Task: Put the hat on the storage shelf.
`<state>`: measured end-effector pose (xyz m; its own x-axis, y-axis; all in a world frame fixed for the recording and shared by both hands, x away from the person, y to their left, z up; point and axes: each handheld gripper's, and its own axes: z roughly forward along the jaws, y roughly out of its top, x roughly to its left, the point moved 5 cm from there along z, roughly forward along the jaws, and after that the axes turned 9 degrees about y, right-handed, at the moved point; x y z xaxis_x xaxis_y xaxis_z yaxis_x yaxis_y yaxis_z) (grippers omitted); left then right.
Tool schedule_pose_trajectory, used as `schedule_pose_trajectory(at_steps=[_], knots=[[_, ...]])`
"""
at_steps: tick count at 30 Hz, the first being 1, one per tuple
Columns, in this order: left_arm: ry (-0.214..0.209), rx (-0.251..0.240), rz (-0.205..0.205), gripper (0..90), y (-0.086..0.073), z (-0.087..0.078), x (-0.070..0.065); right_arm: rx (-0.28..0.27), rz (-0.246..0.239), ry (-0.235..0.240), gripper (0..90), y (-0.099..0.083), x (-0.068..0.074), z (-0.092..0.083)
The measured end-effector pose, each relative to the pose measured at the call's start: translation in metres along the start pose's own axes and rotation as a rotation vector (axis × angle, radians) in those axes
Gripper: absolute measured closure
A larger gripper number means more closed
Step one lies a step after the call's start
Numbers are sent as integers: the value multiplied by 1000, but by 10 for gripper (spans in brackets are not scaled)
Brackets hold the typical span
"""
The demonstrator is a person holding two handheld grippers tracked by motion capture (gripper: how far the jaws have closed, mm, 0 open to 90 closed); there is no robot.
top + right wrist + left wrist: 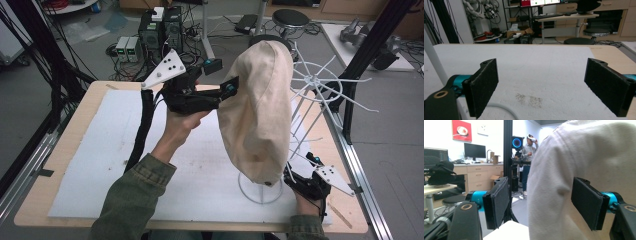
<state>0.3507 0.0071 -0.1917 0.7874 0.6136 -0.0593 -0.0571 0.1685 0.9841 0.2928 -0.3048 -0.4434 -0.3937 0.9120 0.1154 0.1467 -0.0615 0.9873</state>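
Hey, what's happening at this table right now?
A person is working with a hand-held gripper in each hand. A beige cap hangs on a white wire stand on the table. The left hand-held gripper is up at the cap's side, jaws open with the fabric between them but not pinched. The right hand-held gripper rests open near the stand's base.
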Motion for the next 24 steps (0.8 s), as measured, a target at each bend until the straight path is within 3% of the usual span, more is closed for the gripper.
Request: schedule_pose_trajectory(at_steps=[13,24], knots=[[30,-50,-18,290,5,-20,9,-3,-3,-2,112,0,0,0],[160,-71,-1,275,-2,-55,34,1,-3,-5,112,0,0,0]])
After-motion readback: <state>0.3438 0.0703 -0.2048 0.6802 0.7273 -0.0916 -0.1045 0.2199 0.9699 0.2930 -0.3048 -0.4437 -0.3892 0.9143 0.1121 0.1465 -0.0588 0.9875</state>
